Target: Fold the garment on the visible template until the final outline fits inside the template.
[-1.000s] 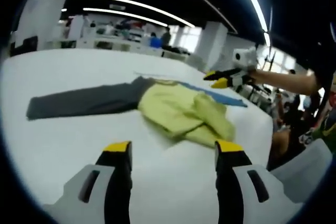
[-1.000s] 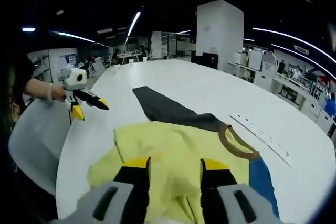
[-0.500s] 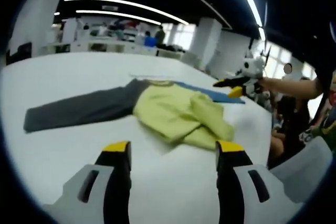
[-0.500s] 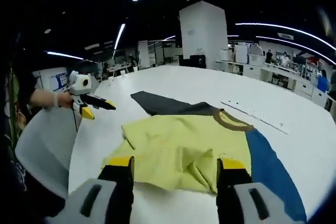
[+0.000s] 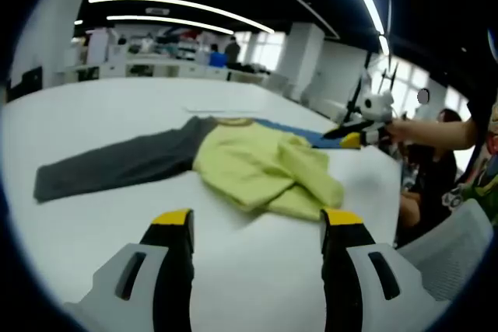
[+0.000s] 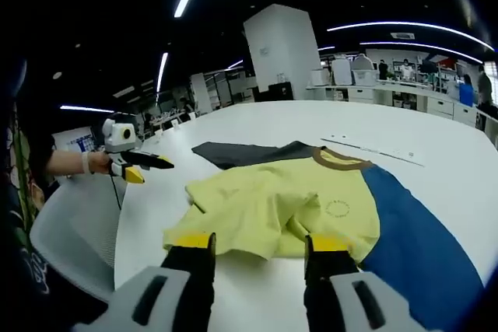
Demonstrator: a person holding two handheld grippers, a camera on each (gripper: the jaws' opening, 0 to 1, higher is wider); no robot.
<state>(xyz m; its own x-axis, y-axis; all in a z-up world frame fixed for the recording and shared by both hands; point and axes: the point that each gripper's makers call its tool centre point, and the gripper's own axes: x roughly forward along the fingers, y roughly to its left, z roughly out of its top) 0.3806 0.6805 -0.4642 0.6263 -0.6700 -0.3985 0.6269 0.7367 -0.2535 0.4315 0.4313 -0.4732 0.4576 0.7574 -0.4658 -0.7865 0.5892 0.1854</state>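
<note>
The garment (image 6: pixel 288 204) is a long-sleeved top with a pale yellow-green body, a brown neckband (image 6: pixel 342 161), one dark grey sleeve (image 5: pixel 117 165) and one blue sleeve (image 6: pixel 416 235). It lies on the white counter (image 5: pixel 85 106). The yellow body is partly folded over itself and bunched, with creases running across it. In the left gripper view the grey sleeve stretches out flat to the left of the body, and the blue sleeve shows as a thin strip beyond it. In the right gripper view the blue sleeve spreads wide toward the lower right, while the grey sleeve lies beyond the body. A small round mark (image 6: pixel 338 208) sits on the yellow cloth; its writing is too small to read.

The left gripper (image 5: pixel 257 227) hovers over bare counter just short of the garment's near edge, its yellow-tipped jaws spread apart and holding nothing. The right gripper (image 6: pixel 255 242) sits low at the near edge of the yellow body, its jaws parted too, with nothing between them. In each view the other gripper appears off to the side, held in a person's hand beside the counter's edge.

A thin pale strip (image 6: pixel 373 152) with small marks lies on the counter beyond the neckband. A grey chair back (image 6: pixel 70 239) stands by the counter. Behind are desks, a white pillar (image 6: pixel 284 48) and long ceiling lights.
</note>
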